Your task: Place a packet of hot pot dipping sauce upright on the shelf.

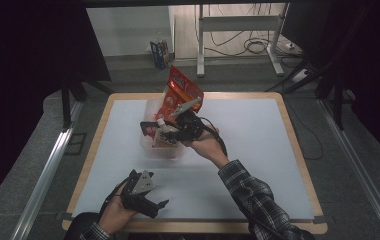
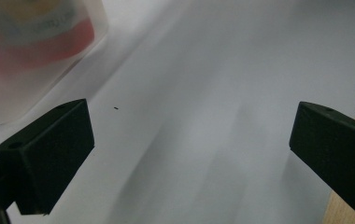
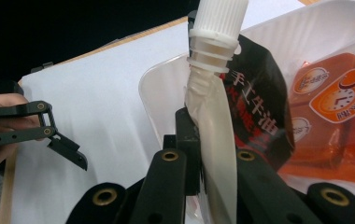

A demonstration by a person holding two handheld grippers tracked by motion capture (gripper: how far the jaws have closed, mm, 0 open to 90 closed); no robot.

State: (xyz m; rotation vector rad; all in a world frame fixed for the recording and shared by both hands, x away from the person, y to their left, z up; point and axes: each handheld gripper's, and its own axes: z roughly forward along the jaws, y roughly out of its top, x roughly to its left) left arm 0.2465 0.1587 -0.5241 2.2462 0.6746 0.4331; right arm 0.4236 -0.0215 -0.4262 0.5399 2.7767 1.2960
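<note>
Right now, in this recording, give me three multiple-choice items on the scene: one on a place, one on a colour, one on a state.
1. Where is the spouted pouch held by the right gripper?
A. over the clear tub
B. on the floor
C. at the table's near edge

2. What colour is the pouch's screw cap?
A. white
B. green
C. blue

3. How does the left gripper stand?
A. shut on a packet
B. open and empty
C. shut on the tub

Answers:
1. A, the right gripper view shows the pouch above the clear tub that holds orange packets.
2. A, the ribbed cap is plainly white.
3. B, its jaws stand wide apart above the bare white mat.
</note>
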